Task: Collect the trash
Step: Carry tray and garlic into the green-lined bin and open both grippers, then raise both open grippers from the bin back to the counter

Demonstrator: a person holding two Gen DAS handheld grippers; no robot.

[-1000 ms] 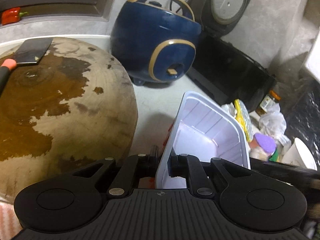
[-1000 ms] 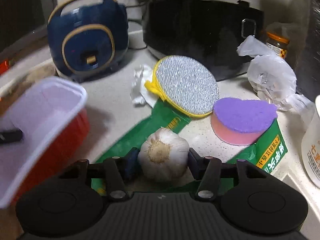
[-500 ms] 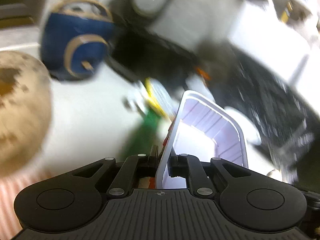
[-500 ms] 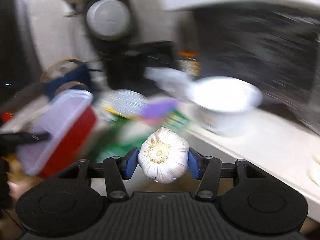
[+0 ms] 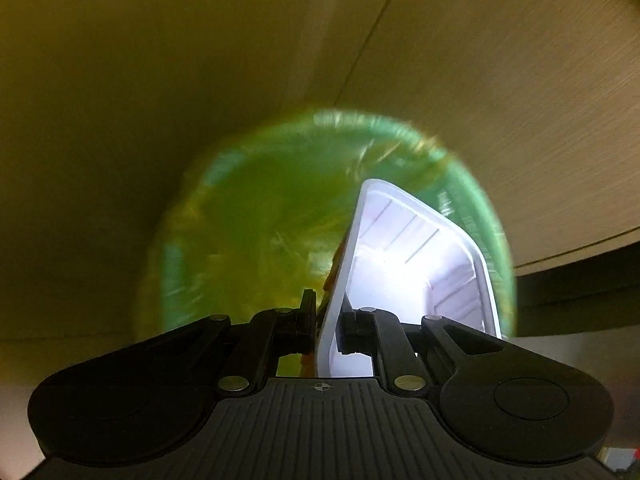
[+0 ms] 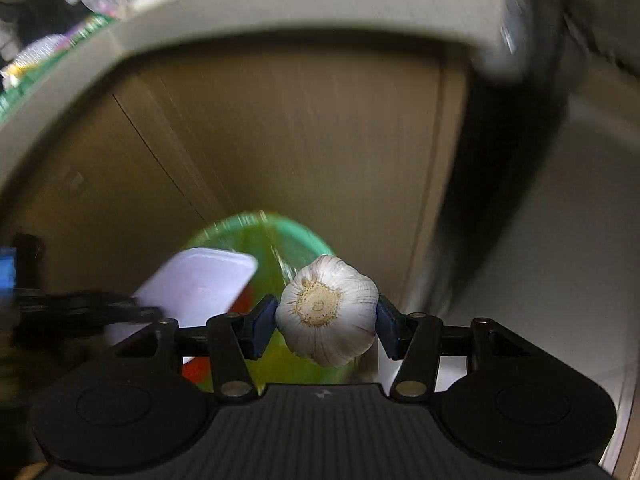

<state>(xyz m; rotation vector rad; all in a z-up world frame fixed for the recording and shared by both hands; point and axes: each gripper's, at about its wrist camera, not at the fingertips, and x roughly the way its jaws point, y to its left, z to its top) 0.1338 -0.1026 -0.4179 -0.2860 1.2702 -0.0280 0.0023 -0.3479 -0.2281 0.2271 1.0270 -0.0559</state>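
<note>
My left gripper point(image 5: 326, 330) is shut on the rim of a plastic tray point(image 5: 412, 264), white inside and red outside, and holds it above a bin lined with a green bag point(image 5: 248, 232). The tray also shows in the right wrist view point(image 6: 196, 288). My right gripper point(image 6: 326, 324) is shut on a white garlic bulb point(image 6: 326, 310), held above the same green bin point(image 6: 296, 240), just right of the tray. Both views are blurred by motion.
Tan cabinet doors point(image 6: 280, 132) stand behind the bin. The grey counter edge point(image 6: 280, 4) runs overhead in the right wrist view, with green packaging and bags point(image 6: 88, 24) on top at the upper left. A dark gap point(image 5: 580, 292) lies to the right of the bin.
Both grippers have swung off the countertop and down in front of the cabinets, over the green bin. The tray and the garlic stayed gripped throughout.
</note>
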